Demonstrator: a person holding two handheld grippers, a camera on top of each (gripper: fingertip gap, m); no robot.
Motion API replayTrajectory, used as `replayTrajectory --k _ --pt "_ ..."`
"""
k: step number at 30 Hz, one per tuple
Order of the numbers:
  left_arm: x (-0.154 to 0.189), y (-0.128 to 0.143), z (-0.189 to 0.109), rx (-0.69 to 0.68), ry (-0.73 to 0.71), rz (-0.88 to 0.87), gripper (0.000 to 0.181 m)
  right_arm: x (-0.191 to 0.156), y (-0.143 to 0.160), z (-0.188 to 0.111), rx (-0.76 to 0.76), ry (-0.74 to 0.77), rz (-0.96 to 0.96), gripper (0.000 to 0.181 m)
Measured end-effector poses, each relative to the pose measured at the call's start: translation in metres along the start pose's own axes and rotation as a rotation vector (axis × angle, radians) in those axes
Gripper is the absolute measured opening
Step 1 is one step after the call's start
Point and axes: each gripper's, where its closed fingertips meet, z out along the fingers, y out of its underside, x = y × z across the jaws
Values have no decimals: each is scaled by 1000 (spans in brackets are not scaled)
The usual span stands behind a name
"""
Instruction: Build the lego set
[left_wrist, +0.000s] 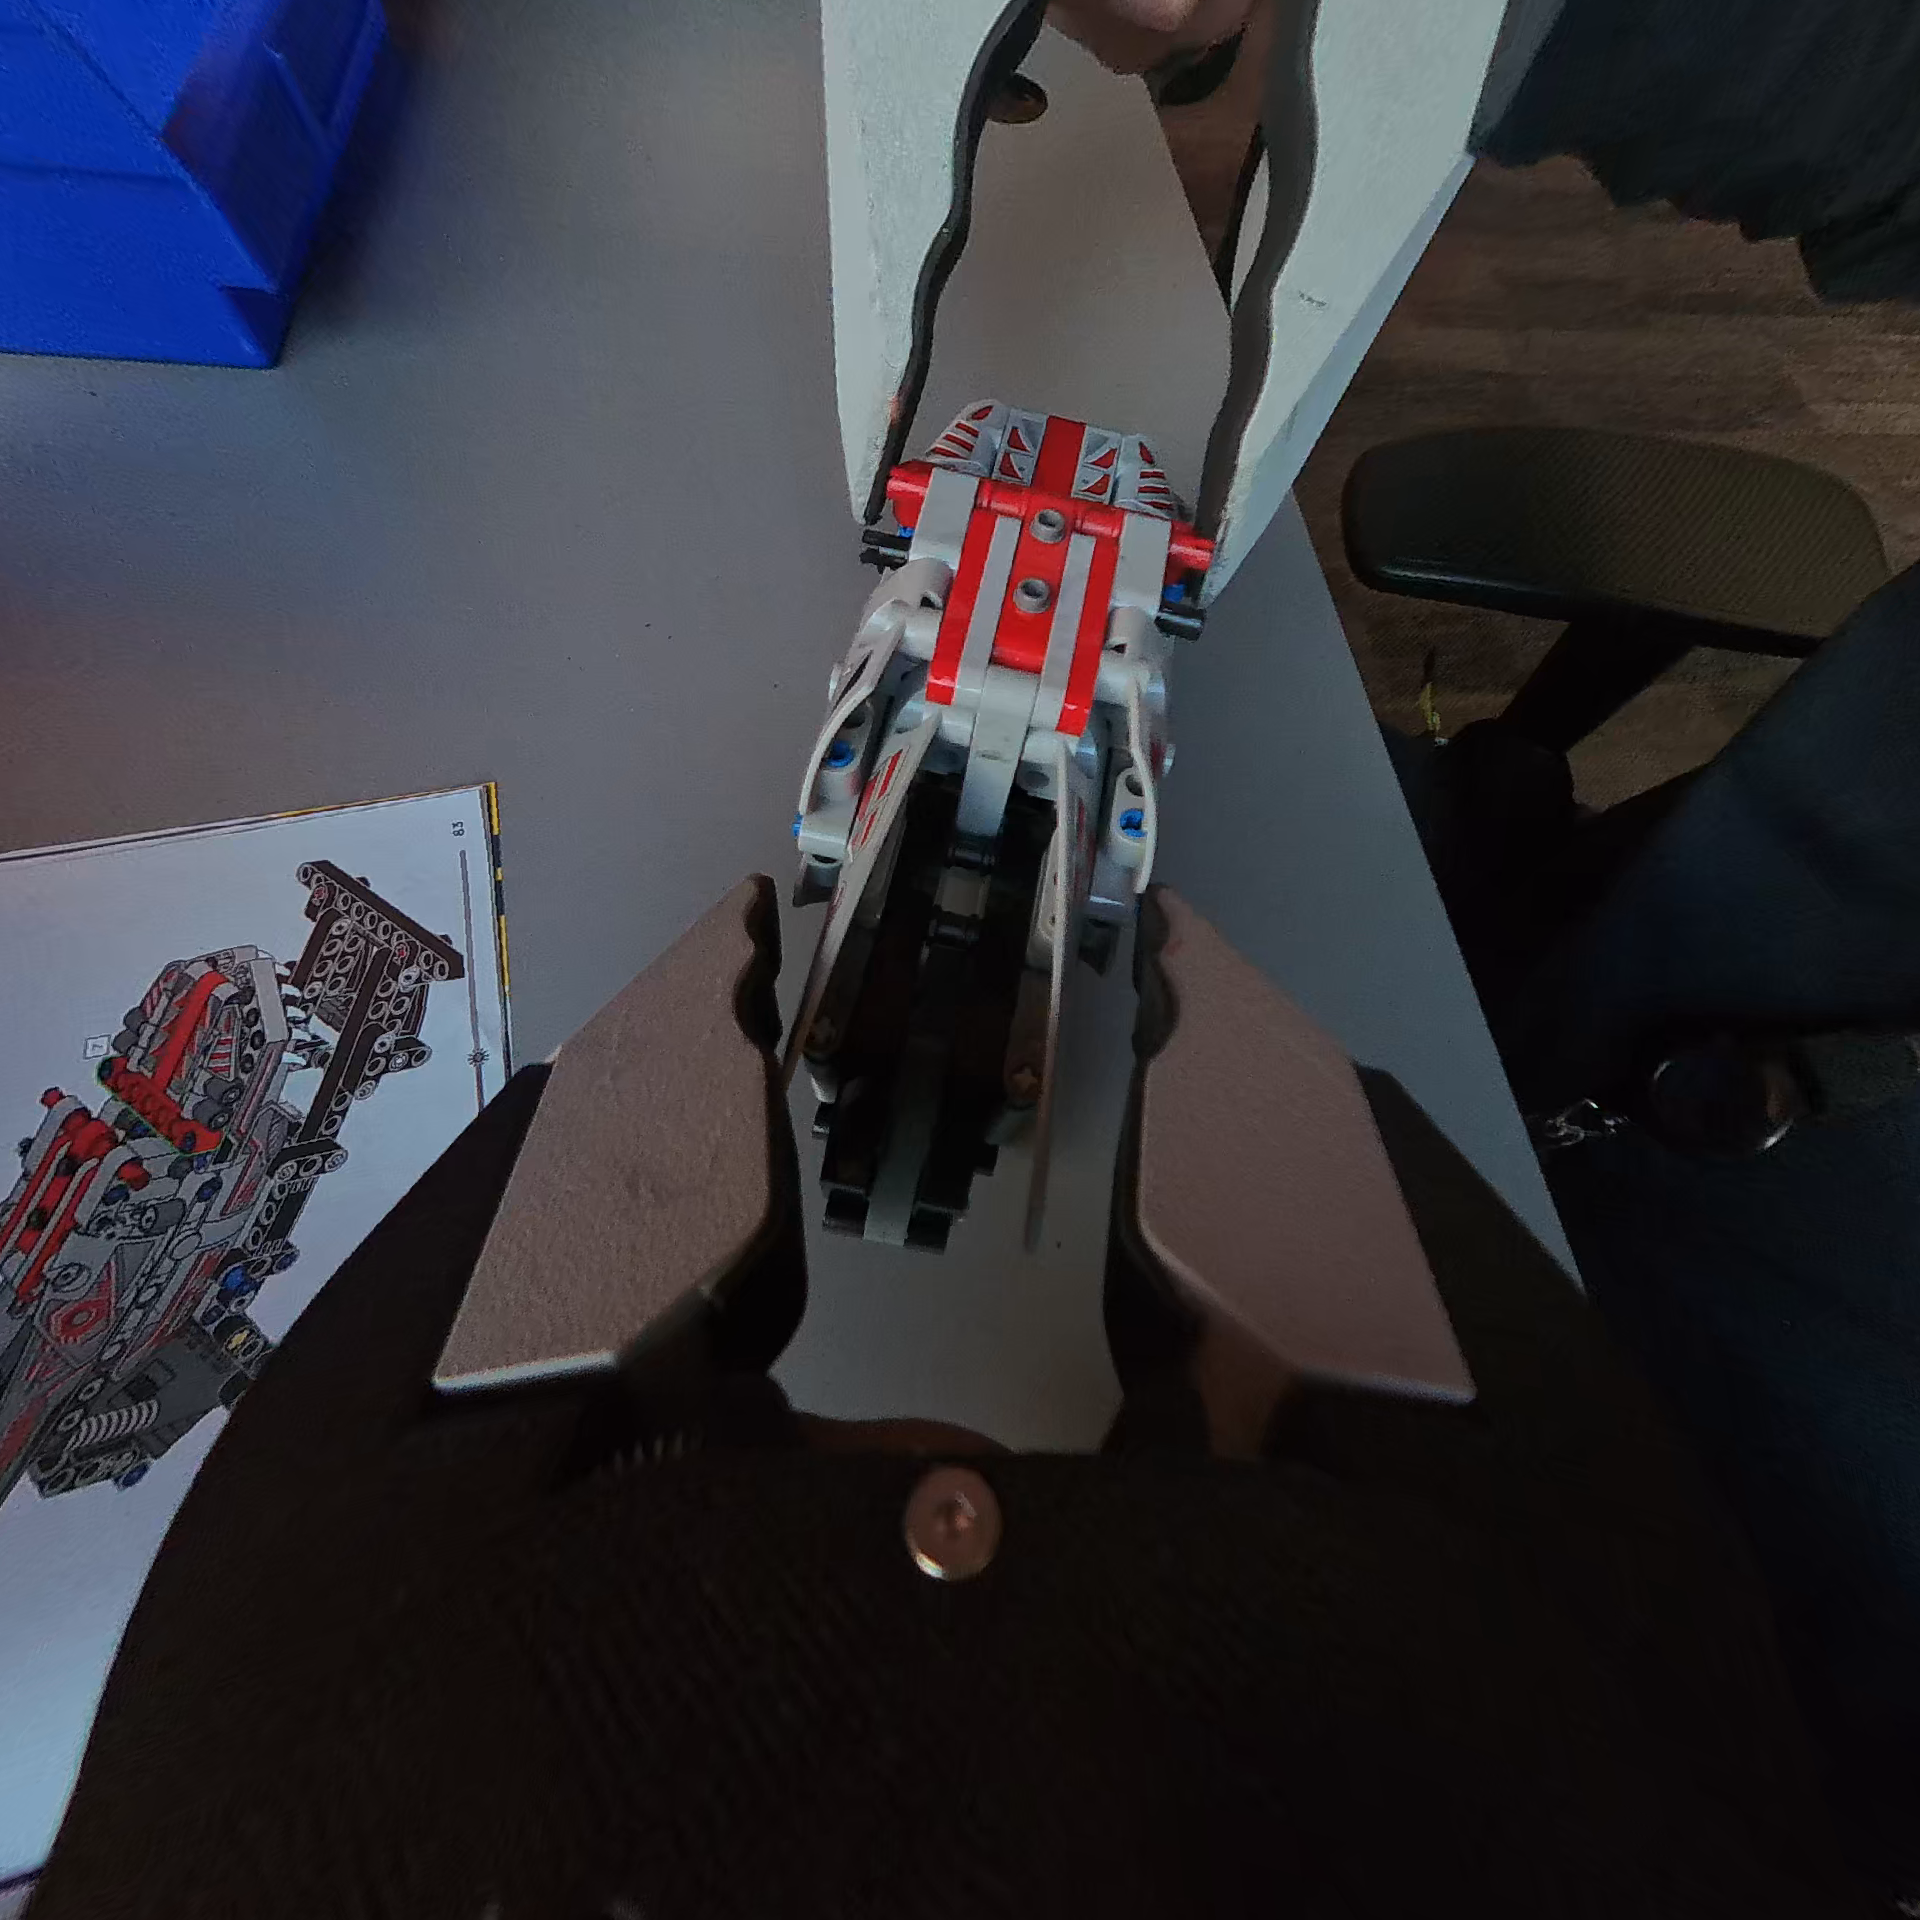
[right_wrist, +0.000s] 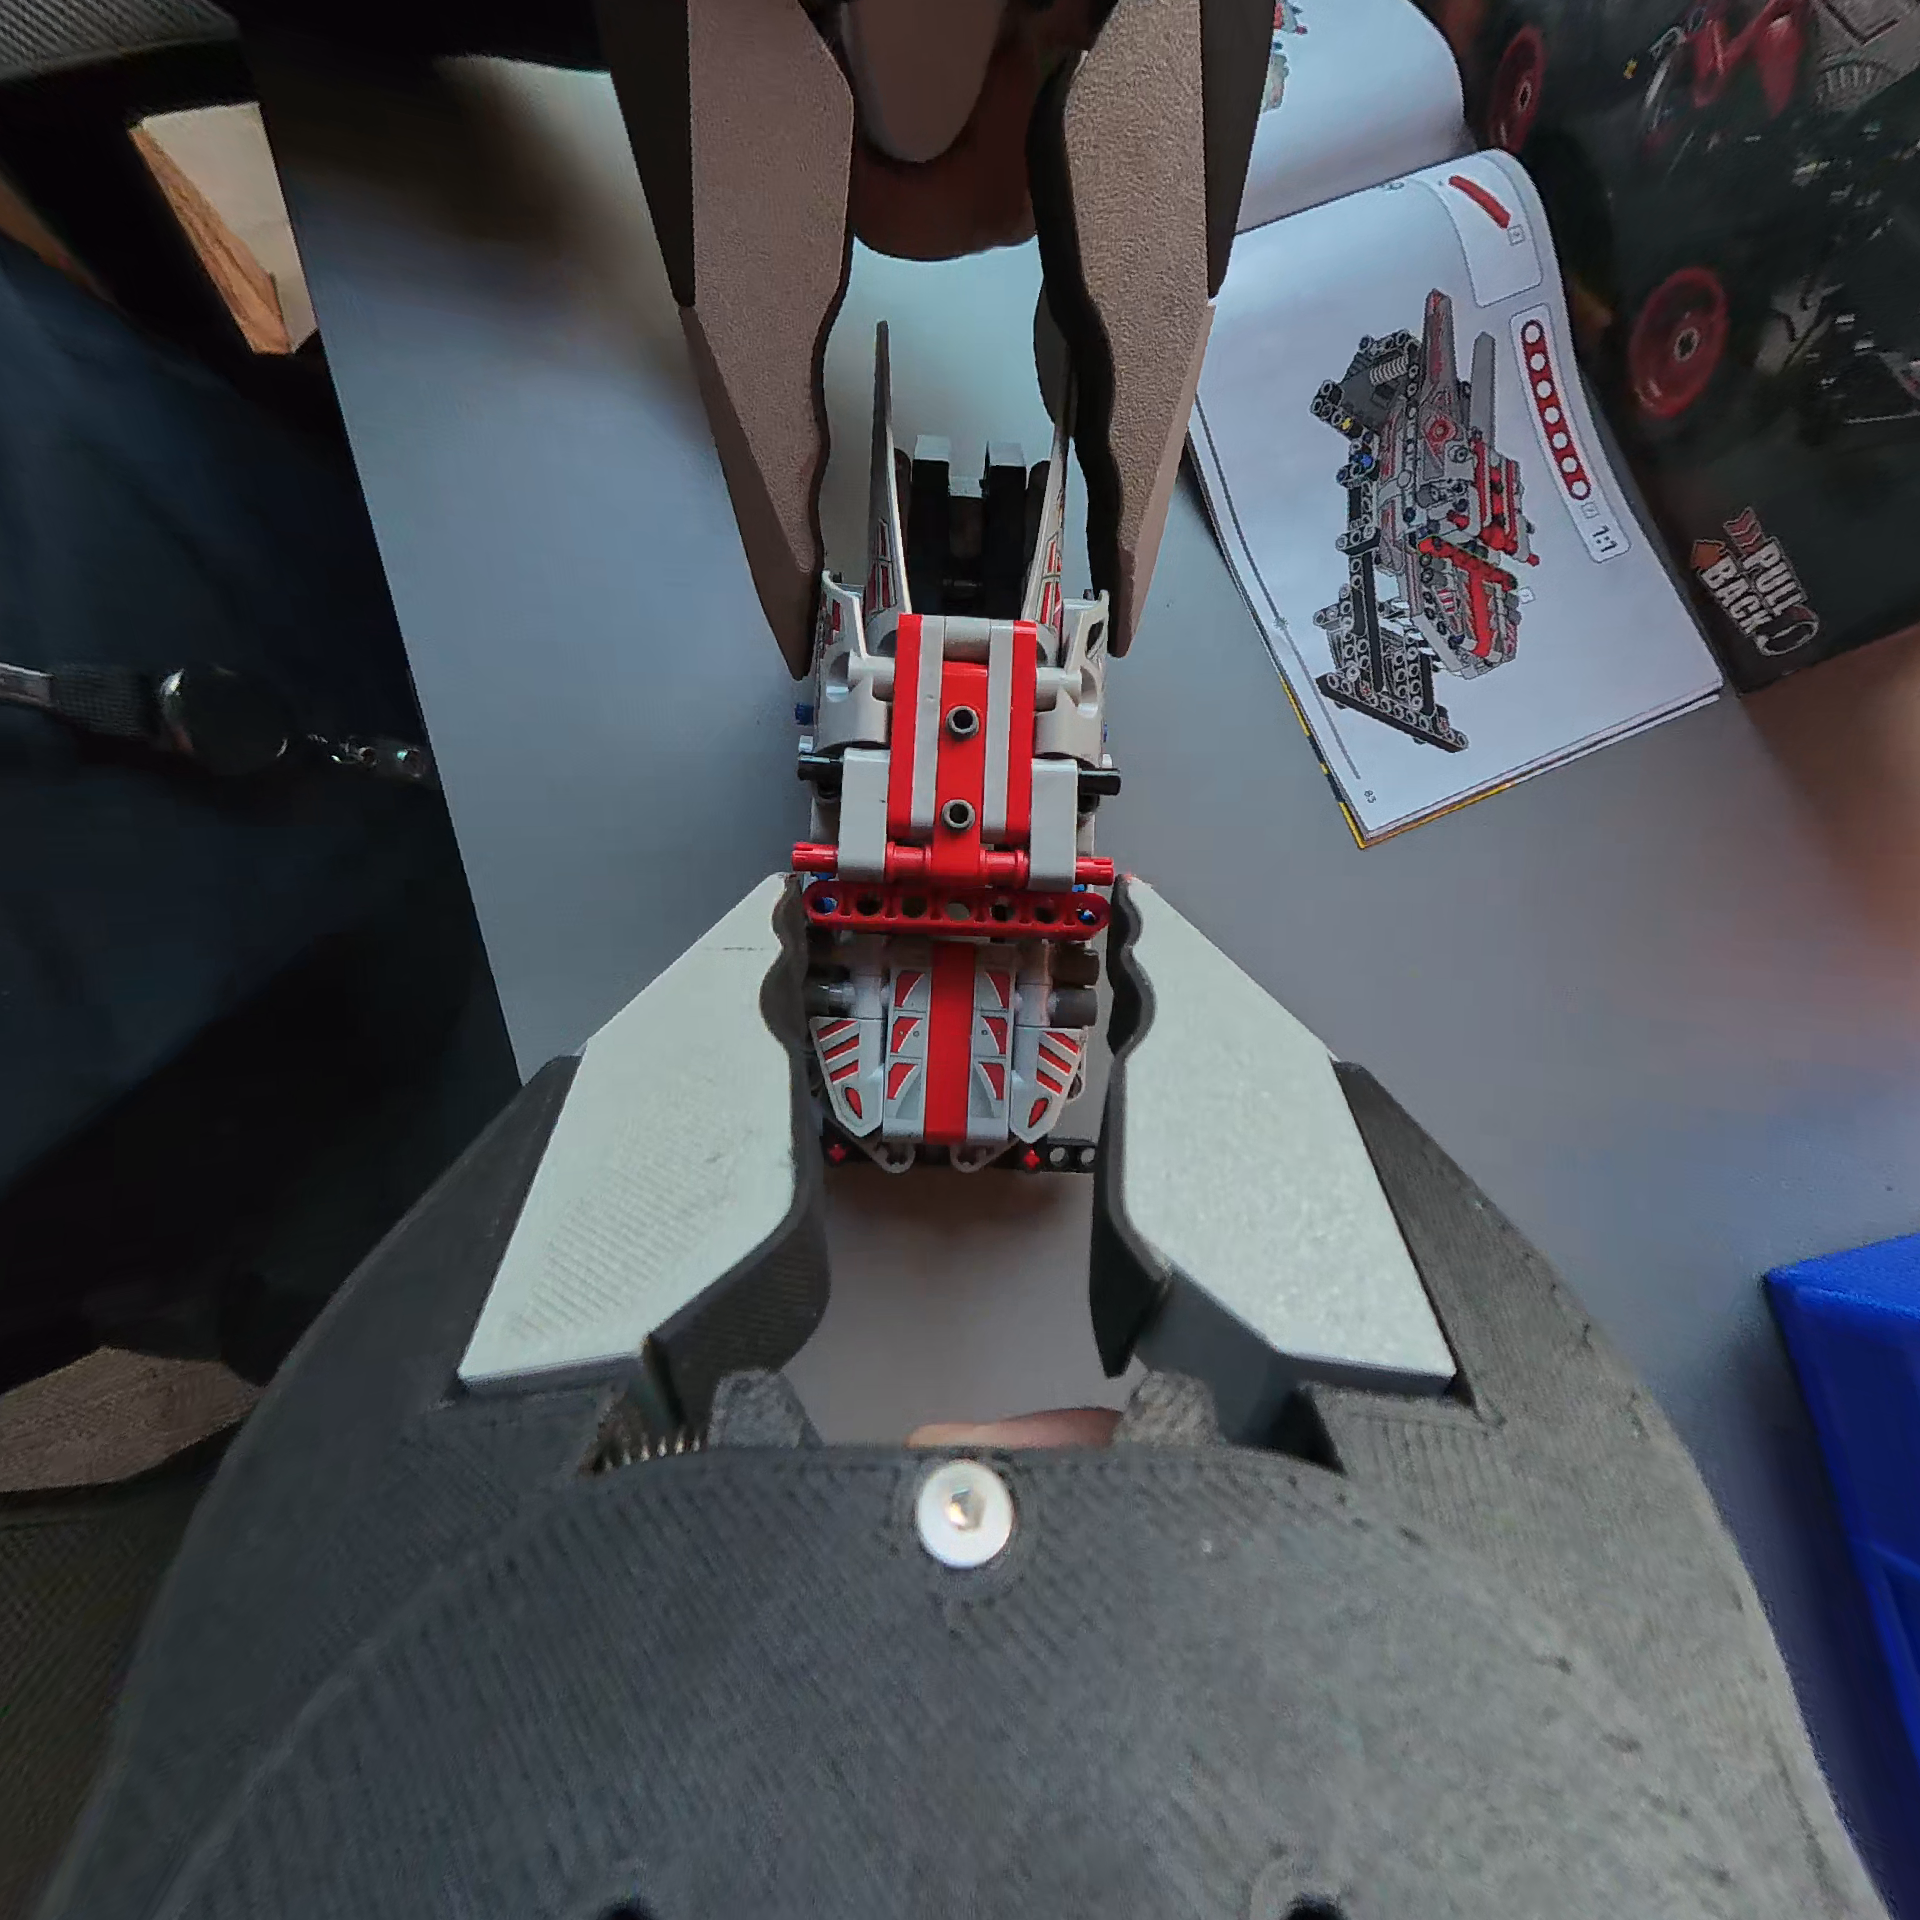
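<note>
A red, grey and black lego model (left_wrist: 1039, 603) is held between my two grippers above the grey table (left_wrist: 468, 520). My left gripper (left_wrist: 956, 914), with brown pads, is shut on the model's rear part with its grey fins. My right gripper (right_wrist: 951, 904), with light grey pads, is shut on the front part at the red holed beam (right_wrist: 945, 909). The model (right_wrist: 951, 769) runs straight from one gripper to the other. The right gripper (left_wrist: 1044, 540) shows at the top of the left wrist view. The left gripper (right_wrist: 956, 634) shows at the top of the right wrist view.
An open instruction booklet (left_wrist: 239, 1039) lies on the table, also in the right wrist view (right_wrist: 1455, 499). A blue bin (left_wrist: 135, 177) stands at the far side. The dark set box (right_wrist: 1745, 260) lies beside the booklet. The table edge (left_wrist: 1382, 727) and a chair (left_wrist: 1610, 540) are close. The tips of one gripper are about 6 cm away from the tips of the other.
</note>
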Motion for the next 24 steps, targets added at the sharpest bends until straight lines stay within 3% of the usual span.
replayTrajectory --k 6,24 --pt "1 0 0 21 47 0 63 -1 4 0 11 18 8 64" --pt "-10 11 -14 -37 112 88 62 -7 0 1 109 34 101 62"
